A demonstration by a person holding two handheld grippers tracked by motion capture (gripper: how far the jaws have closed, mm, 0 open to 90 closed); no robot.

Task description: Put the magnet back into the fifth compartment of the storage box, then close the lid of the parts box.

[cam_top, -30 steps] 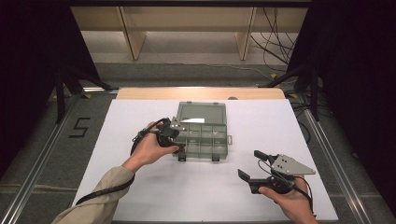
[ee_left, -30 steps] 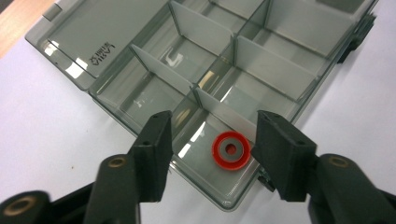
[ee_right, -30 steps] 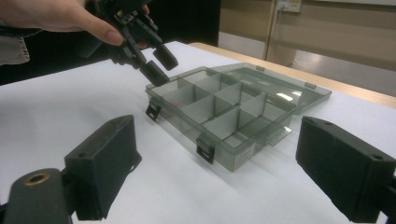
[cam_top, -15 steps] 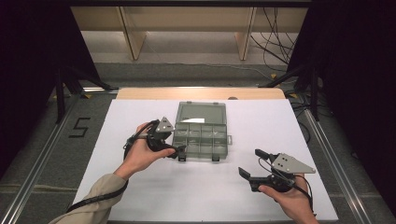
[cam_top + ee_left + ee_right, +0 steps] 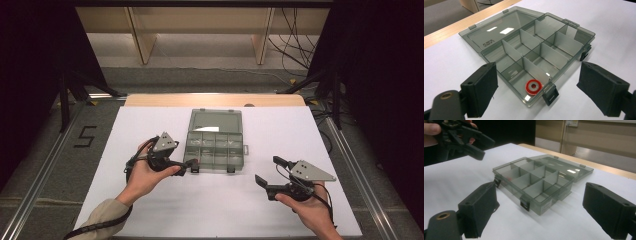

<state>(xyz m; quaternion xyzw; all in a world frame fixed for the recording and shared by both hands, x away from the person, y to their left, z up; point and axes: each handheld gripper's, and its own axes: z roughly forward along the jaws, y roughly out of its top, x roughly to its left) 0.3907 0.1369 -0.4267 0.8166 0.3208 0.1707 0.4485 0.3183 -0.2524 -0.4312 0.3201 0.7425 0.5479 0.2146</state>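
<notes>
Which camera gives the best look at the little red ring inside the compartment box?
The left gripper view: the red ring lies flat in the box's near corner compartment, close up and unobstructed. The right gripper view gives just a faint red smudge through the box's tinted wall. In the high view the ring is too small to pick out.

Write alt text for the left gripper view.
An open smoky-grey compartment box lies on a white table, its clear lid folded back flat. A small red ring-shaped part sits in the nearest corner compartment. The left gripper frames the box's near corner with black jaws wide open, holding nothing.
</notes>
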